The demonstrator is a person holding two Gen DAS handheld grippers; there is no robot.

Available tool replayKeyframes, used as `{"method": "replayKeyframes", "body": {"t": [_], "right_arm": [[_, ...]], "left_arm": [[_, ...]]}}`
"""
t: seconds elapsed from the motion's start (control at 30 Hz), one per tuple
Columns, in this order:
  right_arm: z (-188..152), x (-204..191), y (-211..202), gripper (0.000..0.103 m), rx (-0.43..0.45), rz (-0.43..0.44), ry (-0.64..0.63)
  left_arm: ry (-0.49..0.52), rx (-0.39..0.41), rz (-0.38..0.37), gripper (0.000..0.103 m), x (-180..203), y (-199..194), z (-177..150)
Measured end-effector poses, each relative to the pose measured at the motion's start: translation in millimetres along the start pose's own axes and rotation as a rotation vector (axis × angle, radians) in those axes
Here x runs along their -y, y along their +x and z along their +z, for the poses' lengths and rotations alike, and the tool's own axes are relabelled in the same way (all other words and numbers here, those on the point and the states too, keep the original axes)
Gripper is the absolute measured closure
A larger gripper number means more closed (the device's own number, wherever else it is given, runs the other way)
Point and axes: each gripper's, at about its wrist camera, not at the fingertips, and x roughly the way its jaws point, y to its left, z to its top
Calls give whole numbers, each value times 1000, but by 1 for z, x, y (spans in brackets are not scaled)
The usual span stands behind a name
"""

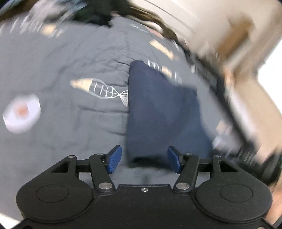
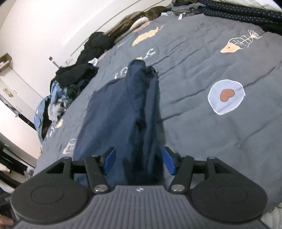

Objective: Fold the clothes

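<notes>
A navy blue garment (image 1: 162, 109) lies folded into a rough rectangle on the grey bed cover (image 1: 58, 58). My left gripper (image 1: 144, 160) hovers at its near edge, open, with the blue pads apart and nothing pressed between them; this view is blurred. In the right wrist view the same garment (image 2: 119, 114) runs away from me as a long strip with a raised, bunched ridge along its right side. Its near end sits between the fingers of my right gripper (image 2: 139, 163), whose pads stand apart beside the cloth without squeezing it.
The grey bed cover (image 2: 211, 70) carries fish and heart patches. A pile of dark and light blue clothes (image 2: 70, 81) lies along the bed's left edge by the white wall. More folded fabric (image 2: 238, 10) sits at the far end. A blurred beige box (image 1: 243, 44) is at the right.
</notes>
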Motion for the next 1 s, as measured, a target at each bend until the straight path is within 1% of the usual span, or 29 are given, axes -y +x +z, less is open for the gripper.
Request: {"method": "replayKeyframes", "body": {"t": [0.07, 0.17, 0.27, 0.33, 0.4, 0.47, 0.6, 0.67, 0.87, 1.0], "right_arm": [[1, -5, -2, 44, 17, 14, -12], [1, -11, -3, 43, 27, 34, -28], [2, -14, -3, 43, 26, 51, -38], [3, -15, -4, 43, 29, 59, -46], [4, -17, -7, 42, 35, 69, -51], [5, -17, -9, 42, 44, 81, -46], [7, -17, -13, 42, 60, 105, -25], [8, -17, -13, 41, 63, 117, -20], [10, -16, -11, 41, 55, 139, -12], [12, -14, -10, 41, 58, 151, 1]], "left_arm": [[-114, 17, -48, 46, -6, 6, -4], [-241, 41, -81, 46, -12, 14, -16], [-361, 72, -88, 46, -20, 20, -29], [-416, 85, -90, 46, -26, 24, -35], [-446, 82, -85, 44, -28, 29, -40], [-448, 83, -57, 44, -27, 33, -43], [-480, 107, -76, 43, -28, 38, -50], [-511, 125, -90, 40, -30, 43, -54], [-579, 206, -111, 40, -31, 59, -55], [-584, 245, -90, 40, -25, 67, -58]]}}
